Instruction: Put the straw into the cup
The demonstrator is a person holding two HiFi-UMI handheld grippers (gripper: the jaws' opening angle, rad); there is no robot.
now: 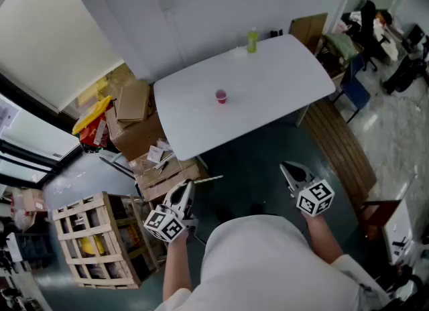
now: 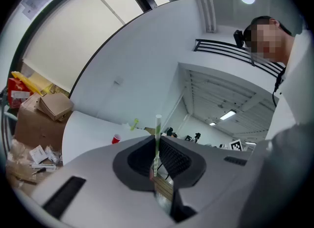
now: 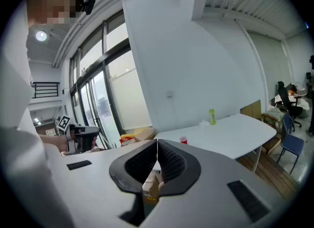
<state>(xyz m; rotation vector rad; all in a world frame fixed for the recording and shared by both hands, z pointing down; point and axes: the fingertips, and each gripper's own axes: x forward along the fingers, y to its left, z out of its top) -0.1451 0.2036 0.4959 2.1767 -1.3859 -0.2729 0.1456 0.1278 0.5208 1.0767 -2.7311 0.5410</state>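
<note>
A small red cup stands near the middle of the white table, far ahead of both grippers. My left gripper is shut on a thin pale straw that sticks out to the right past the jaw tips. In the left gripper view the straw rises upright from between the jaws, with the red cup far off to the left. My right gripper is shut with nothing in it. In its own view, the red cup stands on the table beyond the jaws.
A green bottle stands at the table's far edge. Cardboard boxes and a wooden crate crowd the floor left of the table. A wooden bench and a blue chair stand to the right.
</note>
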